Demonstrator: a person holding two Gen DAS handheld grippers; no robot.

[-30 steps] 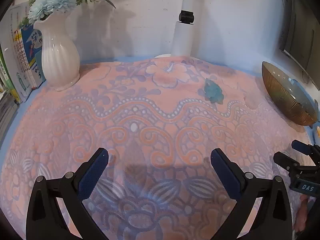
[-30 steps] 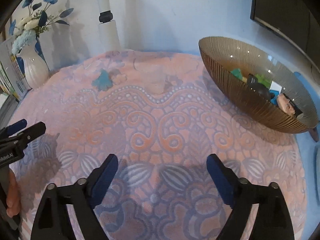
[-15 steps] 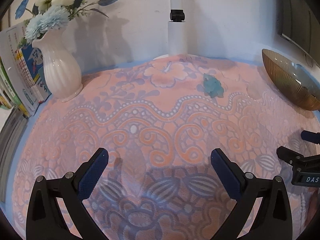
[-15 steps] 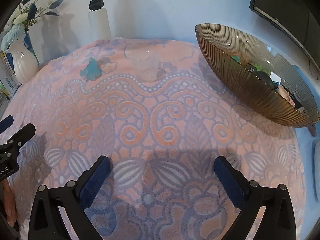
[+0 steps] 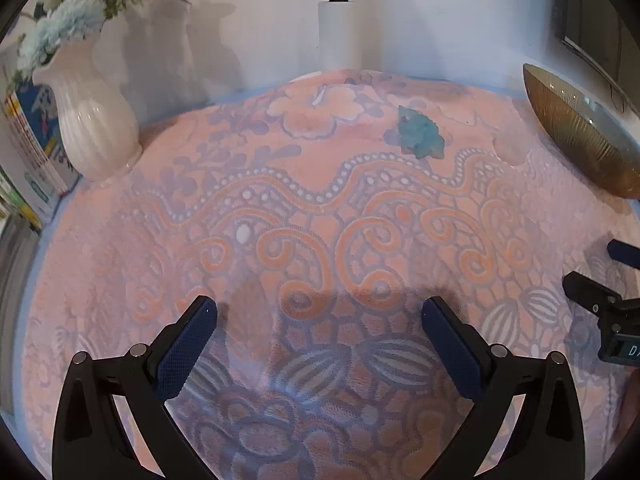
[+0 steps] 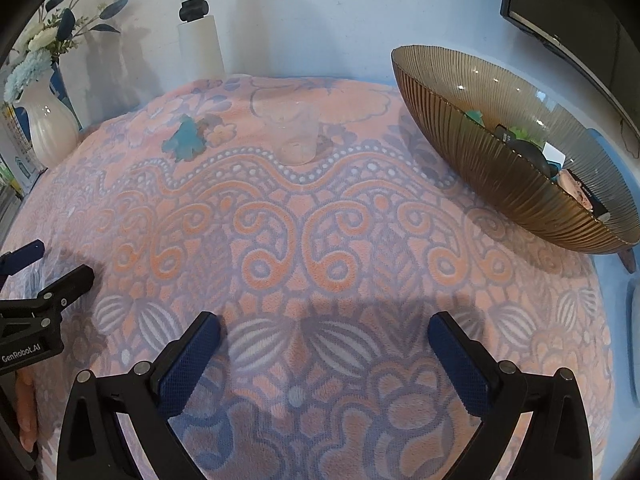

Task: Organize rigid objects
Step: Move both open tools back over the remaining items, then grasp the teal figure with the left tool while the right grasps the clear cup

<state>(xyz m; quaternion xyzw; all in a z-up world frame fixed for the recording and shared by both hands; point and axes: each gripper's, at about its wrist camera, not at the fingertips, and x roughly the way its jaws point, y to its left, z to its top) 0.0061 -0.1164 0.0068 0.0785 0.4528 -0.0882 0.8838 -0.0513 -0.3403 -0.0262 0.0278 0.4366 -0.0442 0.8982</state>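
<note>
A small teal figure [image 5: 421, 138] lies on the patterned pink cloth near the far edge; it also shows in the right wrist view [image 6: 186, 140]. A clear glass cup [image 6: 295, 132] stands right of it. A brown ribbed glass bowl [image 6: 496, 168] at the right holds several small objects; its outside shows in the left wrist view [image 5: 580, 140]. My left gripper [image 5: 319, 322] is open and empty over the near cloth. My right gripper [image 6: 324, 336] is open and empty, well short of the cup and bowl.
A white vase with flowers [image 5: 94, 128] stands at the far left beside upright books [image 5: 28, 152]. A white post [image 5: 340, 20] rises at the back wall. A dark monitor [image 6: 576, 12] hangs at the upper right. The pink cloth [image 6: 320, 220] covers the table.
Both grippers have shifted a little over the cloth, so the teal figure, cup and bowl look closer. Both stay open and empty.
</note>
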